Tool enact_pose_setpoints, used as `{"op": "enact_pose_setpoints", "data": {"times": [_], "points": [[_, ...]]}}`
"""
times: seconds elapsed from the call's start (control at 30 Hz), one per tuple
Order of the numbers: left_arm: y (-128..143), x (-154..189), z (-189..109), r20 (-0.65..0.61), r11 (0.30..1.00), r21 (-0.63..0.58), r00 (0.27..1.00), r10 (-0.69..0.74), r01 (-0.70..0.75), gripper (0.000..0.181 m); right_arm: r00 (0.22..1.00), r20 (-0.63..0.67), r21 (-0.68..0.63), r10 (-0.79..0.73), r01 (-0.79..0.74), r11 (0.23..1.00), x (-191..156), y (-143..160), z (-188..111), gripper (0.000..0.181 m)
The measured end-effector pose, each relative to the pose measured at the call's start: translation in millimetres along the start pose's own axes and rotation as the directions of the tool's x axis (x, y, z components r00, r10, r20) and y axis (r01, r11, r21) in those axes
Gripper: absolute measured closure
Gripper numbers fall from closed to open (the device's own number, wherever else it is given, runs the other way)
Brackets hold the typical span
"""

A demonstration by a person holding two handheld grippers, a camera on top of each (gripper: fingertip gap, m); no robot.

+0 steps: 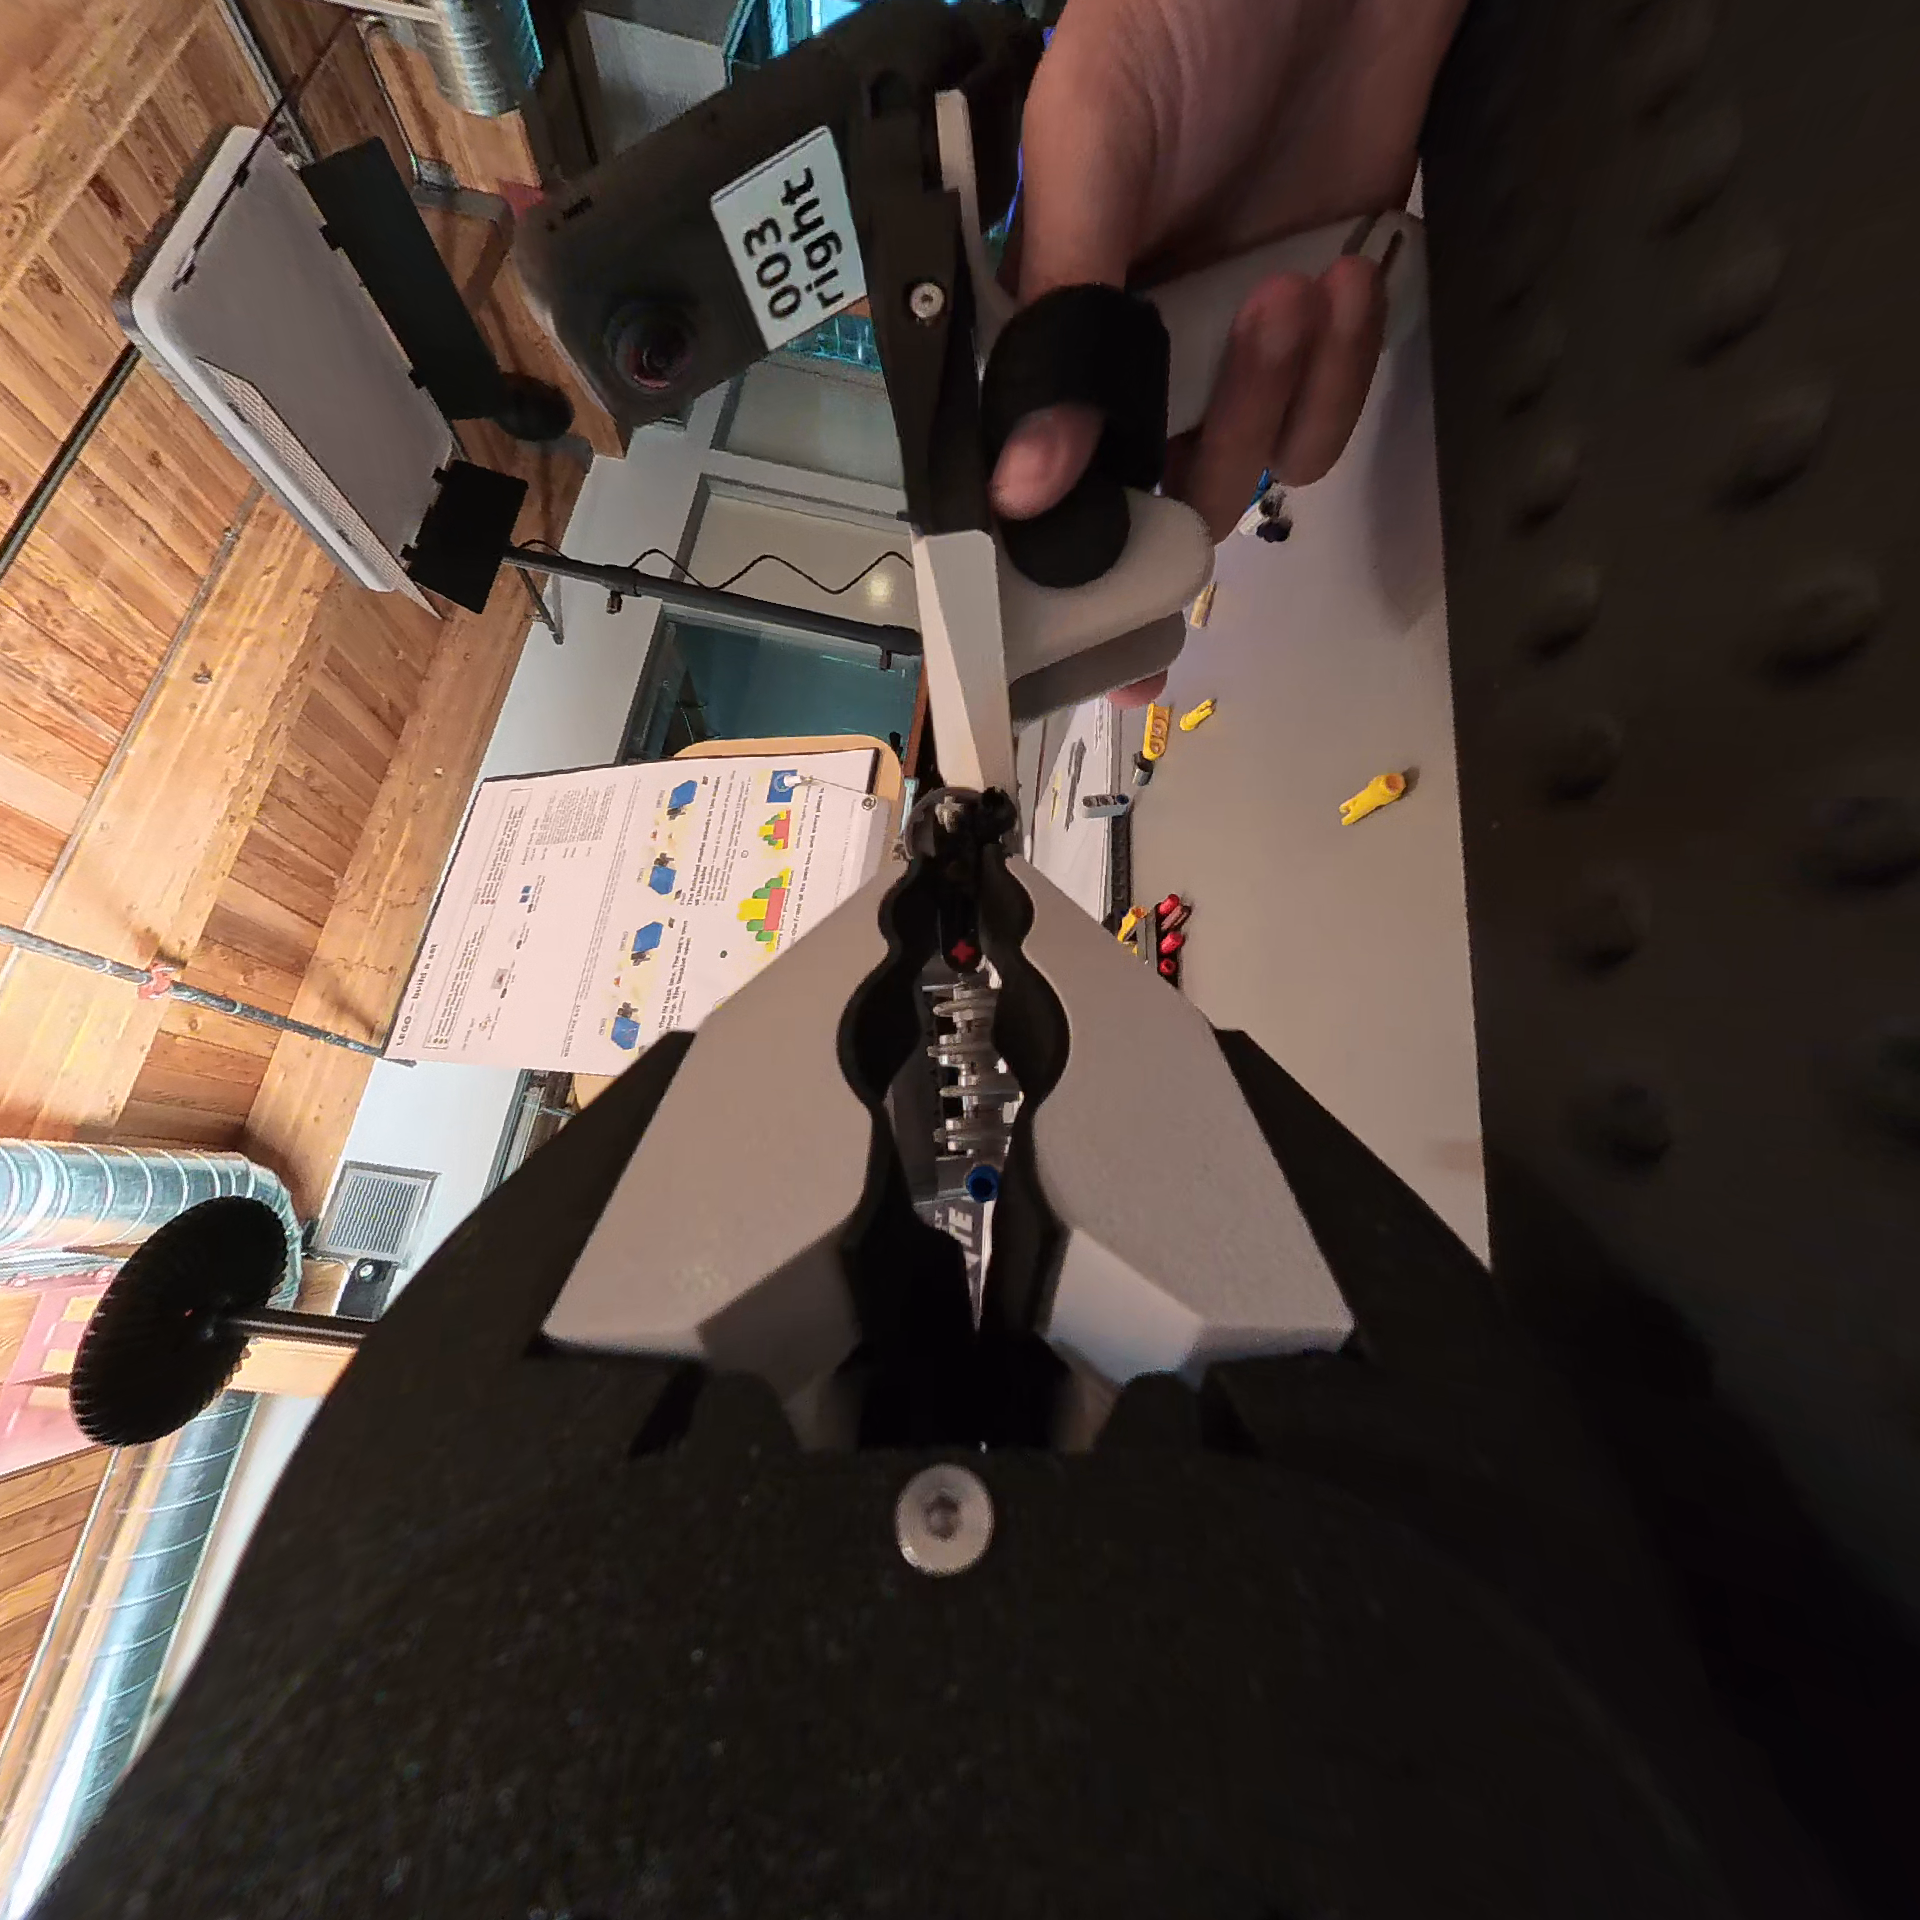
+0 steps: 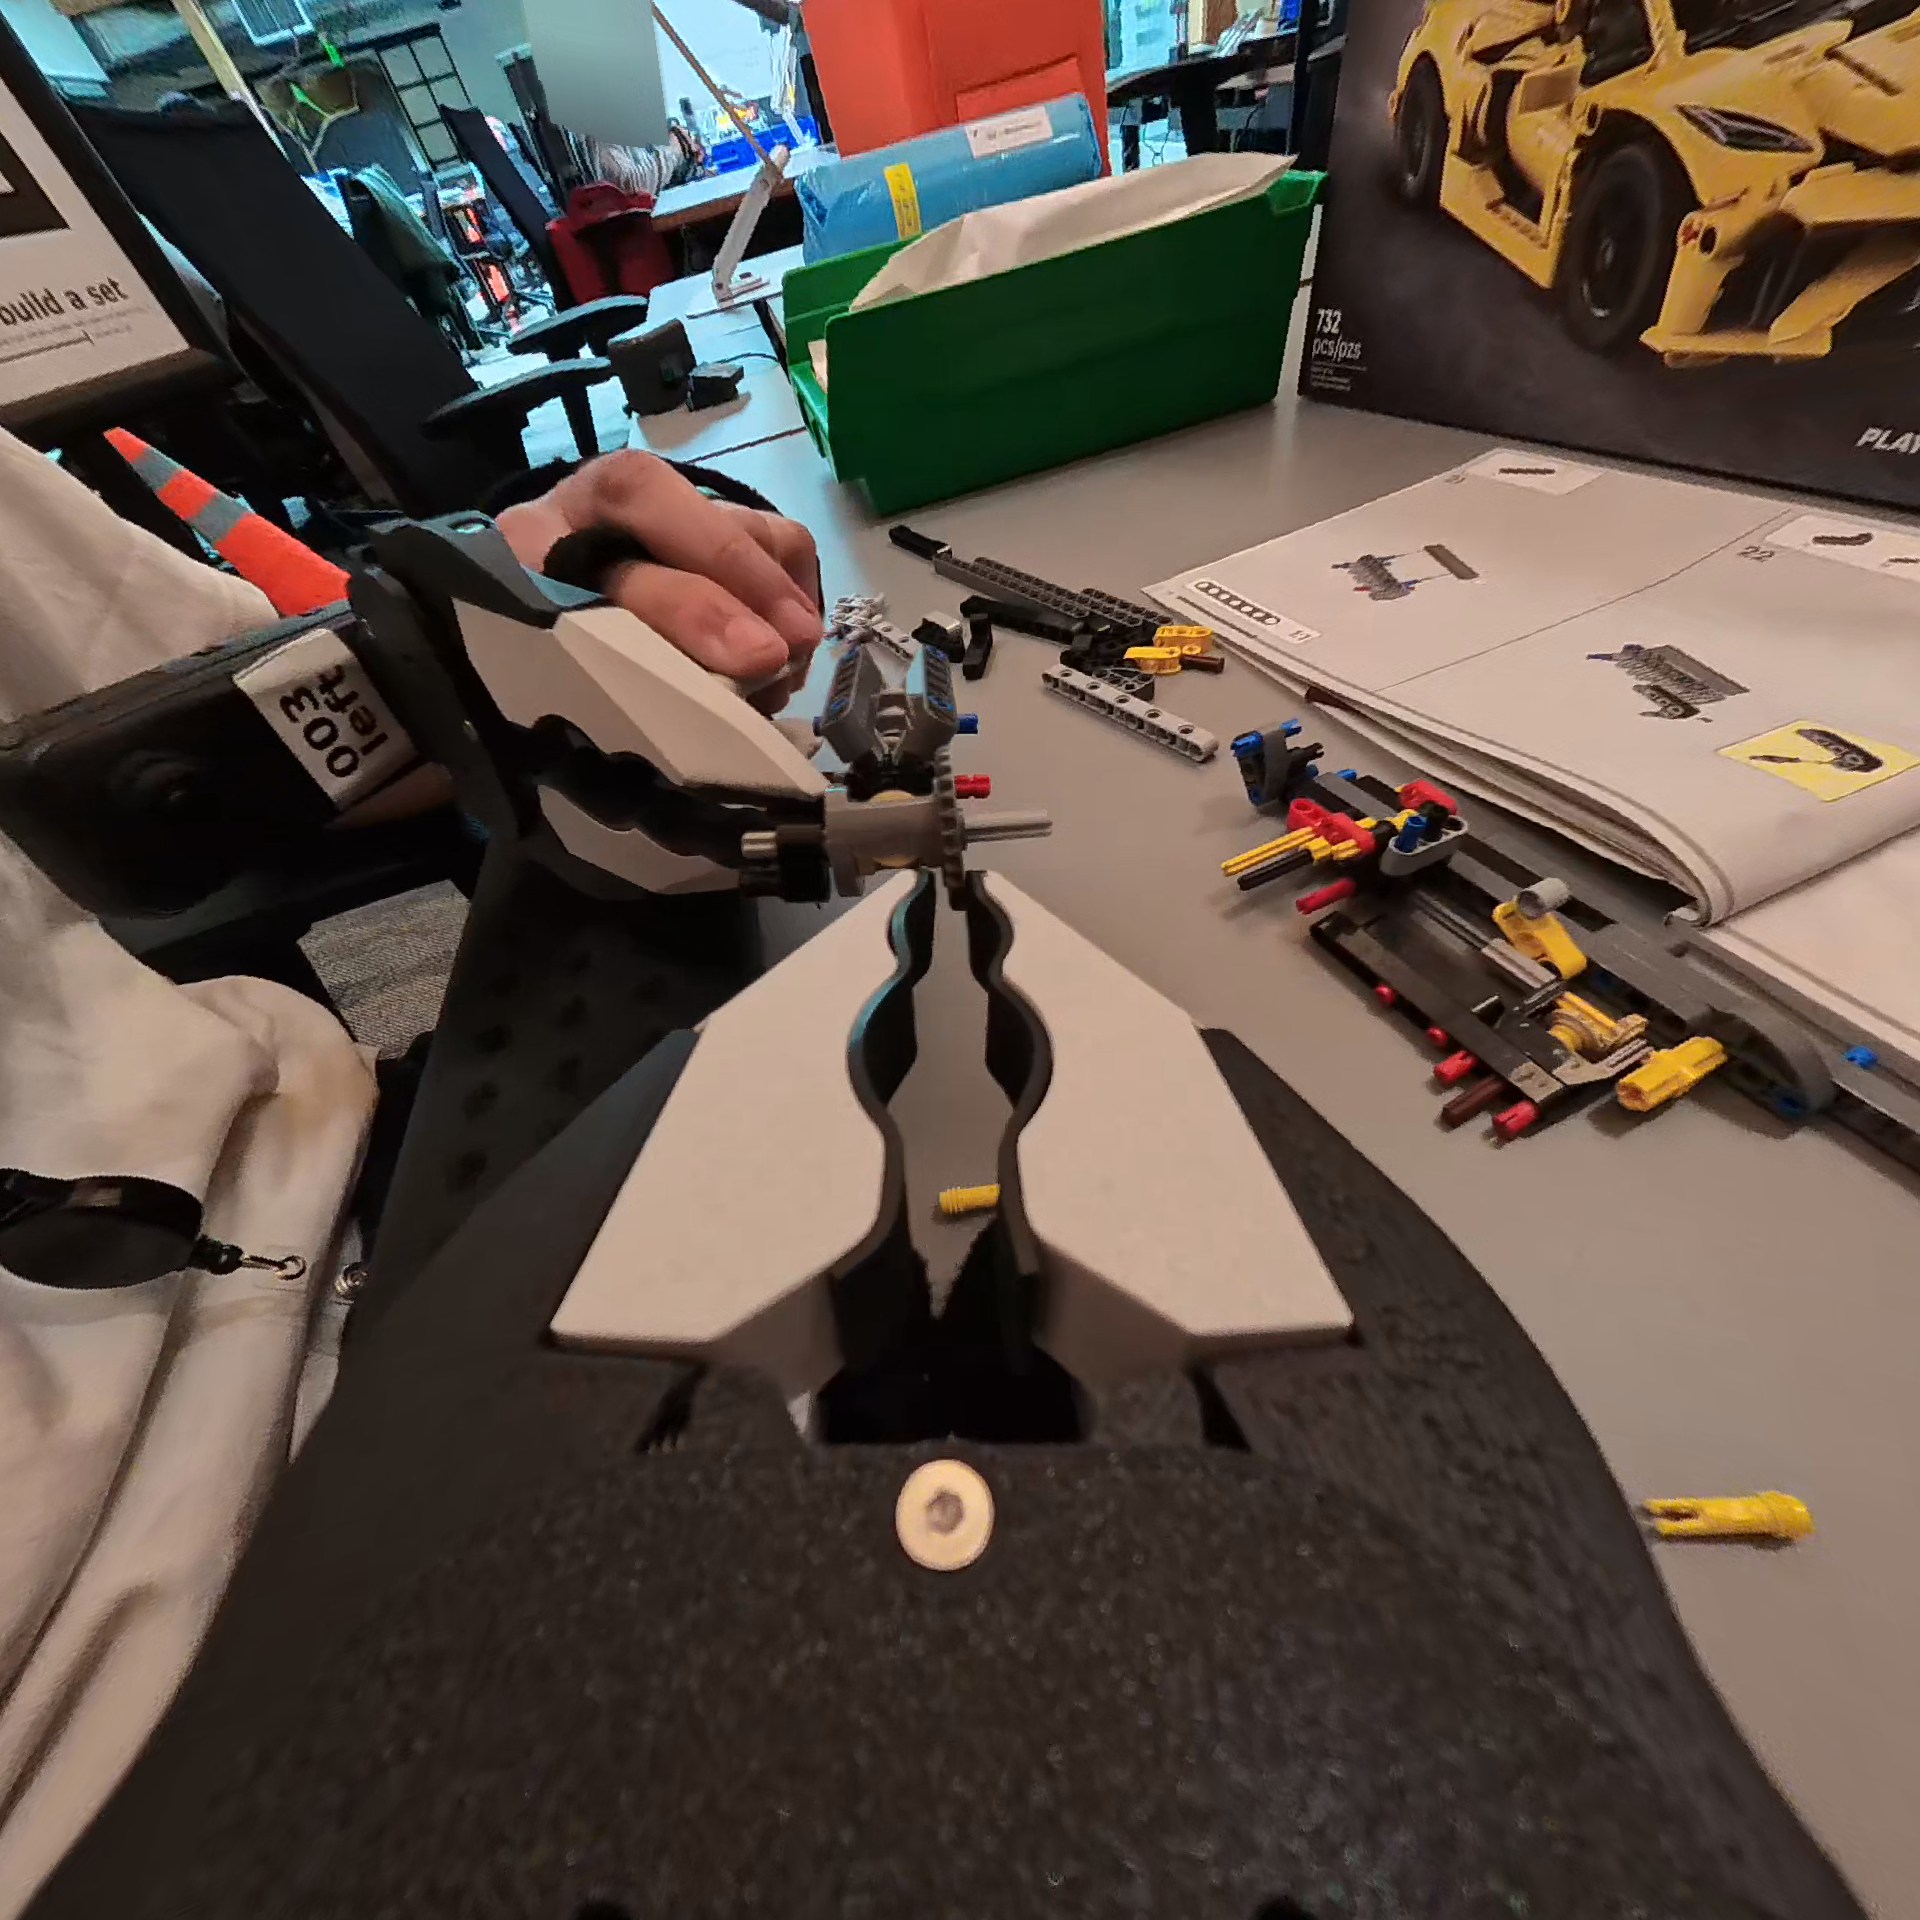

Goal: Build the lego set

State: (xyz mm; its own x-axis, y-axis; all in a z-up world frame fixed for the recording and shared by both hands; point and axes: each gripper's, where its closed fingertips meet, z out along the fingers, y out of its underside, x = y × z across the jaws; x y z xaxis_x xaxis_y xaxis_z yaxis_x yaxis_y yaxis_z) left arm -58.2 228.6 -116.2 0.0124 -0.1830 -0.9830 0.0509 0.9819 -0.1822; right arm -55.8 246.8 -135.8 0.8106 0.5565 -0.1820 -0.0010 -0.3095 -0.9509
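A small grey Lego assembly point(image 2: 883, 821) with two angled beams, blue and red pins, a thin dark gear point(image 2: 948, 805) and a grey axle point(image 2: 1013, 826) is held in the air above the grey table point(image 2: 1195, 1299). My left gripper point(image 2: 792, 840) comes in from the left and is shut on the assembly's black end. My right gripper point(image 2: 943, 883) is below it, with its tips shut on the gear's lower edge. In the left wrist view my left gripper point(image 1: 958, 836) holds the assembly point(image 1: 966, 1049) between its fingers. One of the right gripper's fingers point(image 1: 961, 665) meets it from above.
A partly built black chassis point(image 2: 1507, 997) with yellow and red parts lies at right beside an open instruction booklet point(image 2: 1558, 665). Loose beams point(image 2: 1091, 623), a green bin point(image 2: 1039, 343) and the set's box point(image 2: 1621, 208) are behind. Yellow pins point(image 2: 1730, 1514) point(image 2: 968, 1198) lie near.
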Motion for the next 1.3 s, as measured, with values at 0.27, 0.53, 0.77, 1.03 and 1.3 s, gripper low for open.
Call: {"op": "enact_pose_setpoints", "data": {"times": [0.27, 0.53, 0.77, 1.03, 1.3], "points": [[5.5, -1.0, 4.5, -0.012, 0.999, -0.046, 1.0, 0.017, -0.018, 0.175, 0.999, -0.012, 0.022, 0.036, -0.035, 0.999, 5.9, -2.6, -3.3, 0.174], [5.8, -0.7, 4.3, -0.015, 0.998, -0.052, 1.0, 0.021, -0.022, 0.176, 0.999, -0.017, 0.039, 0.035, -0.034, 0.999, 6.9, -5.3, -5.4, 0.174], [9.8, -3.7, 3.5, -0.004, 0.997, -0.072, 1.0, 0.017, -0.018, 0.176, 0.999, -0.016, 0.037, 0.048, -0.048, 0.998, 8.4, -4.5, -5.2, 0.172], [10.7, -5.1, 2.5, 0.004, 0.997, -0.078, 1.0, 0.022, -0.021, 0.176, 0.999, -0.024, 0.036, 0.045, -0.044, 0.998, 9.8, -3.9, -5.0, 0.171], [8.4, -6.1, 2.0, 0.009, 0.998, -0.068, 1.0, 0.008, -0.007, 0.176, 0.999, -0.036, 0.006, 0.02, -0.02, 1.0, 9.9, 0.4, -0.9, 0.172]]}}
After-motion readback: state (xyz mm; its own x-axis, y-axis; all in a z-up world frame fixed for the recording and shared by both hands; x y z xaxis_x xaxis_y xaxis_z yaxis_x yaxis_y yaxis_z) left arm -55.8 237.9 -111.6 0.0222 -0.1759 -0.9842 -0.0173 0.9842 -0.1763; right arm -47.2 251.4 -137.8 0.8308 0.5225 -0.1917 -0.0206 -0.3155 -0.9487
